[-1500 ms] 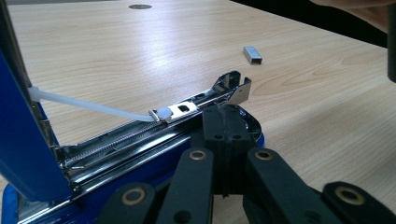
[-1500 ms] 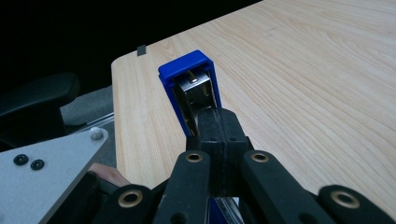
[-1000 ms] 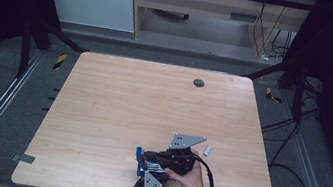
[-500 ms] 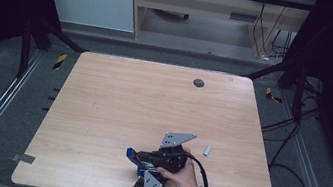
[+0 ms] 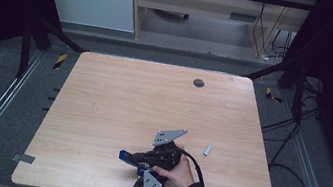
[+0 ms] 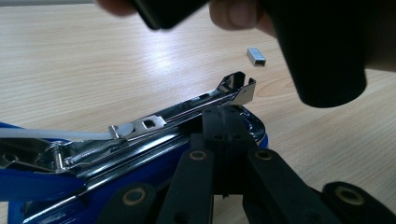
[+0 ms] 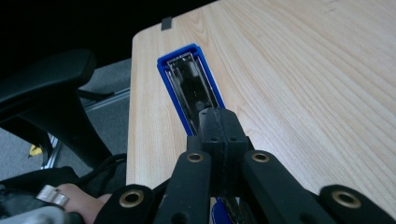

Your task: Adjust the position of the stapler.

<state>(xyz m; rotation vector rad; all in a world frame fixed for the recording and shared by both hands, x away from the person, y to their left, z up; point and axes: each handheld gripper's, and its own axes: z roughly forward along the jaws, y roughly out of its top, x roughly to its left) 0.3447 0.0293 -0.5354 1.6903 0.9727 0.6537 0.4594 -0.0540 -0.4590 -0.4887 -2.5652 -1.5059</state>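
A blue stapler (image 5: 125,156) lies swung open near the table's front edge. In the left gripper view its chrome staple rail (image 6: 187,109) stands bare, with a white pusher rod at the left. My left gripper (image 6: 226,114) is shut against the stapler's blue base (image 6: 254,130); in the high view this left gripper (image 5: 144,175) comes in from the bottom. My right gripper (image 5: 139,157) points left and is shut on the stapler's blue lid (image 7: 189,84), which stretches away from the right gripper (image 7: 219,114). A small strip of staples (image 5: 206,150) lies on the table to the right.
The wooden table (image 5: 153,101) has a dark round cable hole (image 5: 198,83) at the back. A black office chair (image 7: 46,93) stands off the table's front corner. The right hand's fingers (image 6: 240,11) and the right gripper's black body (image 6: 322,51) hang just over the staple rail.
My right gripper has moved left with the blue lid, and the stapler has opened out leftward. The strip of staples now lies clear of the hand. The left gripper has held still.
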